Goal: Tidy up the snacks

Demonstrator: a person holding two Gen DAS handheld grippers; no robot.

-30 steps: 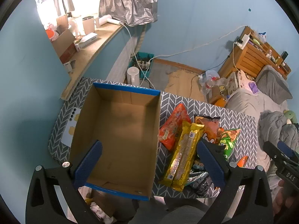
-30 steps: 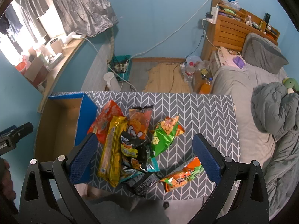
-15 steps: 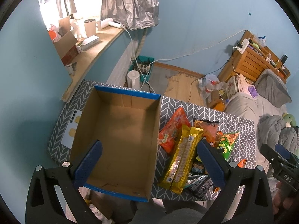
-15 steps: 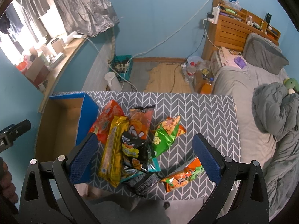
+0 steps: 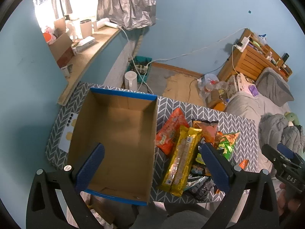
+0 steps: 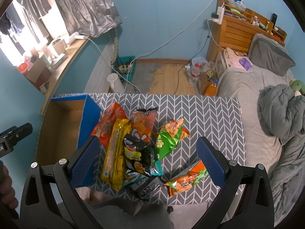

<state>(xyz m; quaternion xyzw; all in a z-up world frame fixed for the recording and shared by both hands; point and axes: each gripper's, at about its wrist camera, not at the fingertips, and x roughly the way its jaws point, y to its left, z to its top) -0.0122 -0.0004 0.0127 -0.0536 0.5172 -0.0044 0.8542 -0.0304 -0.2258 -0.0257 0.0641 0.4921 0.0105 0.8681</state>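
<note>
Snacks (image 6: 133,148) lay heaped on the table (image 6: 209,118) below the right gripper (image 6: 146,162), jaws apart and empty, likely awaiting pickup, while the left gripper (image 5: 152,164), also spread, hovered over the empty box (image 5: 118,133).

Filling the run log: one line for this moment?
left: open | right: open | box: empty | snacks: on table
</note>
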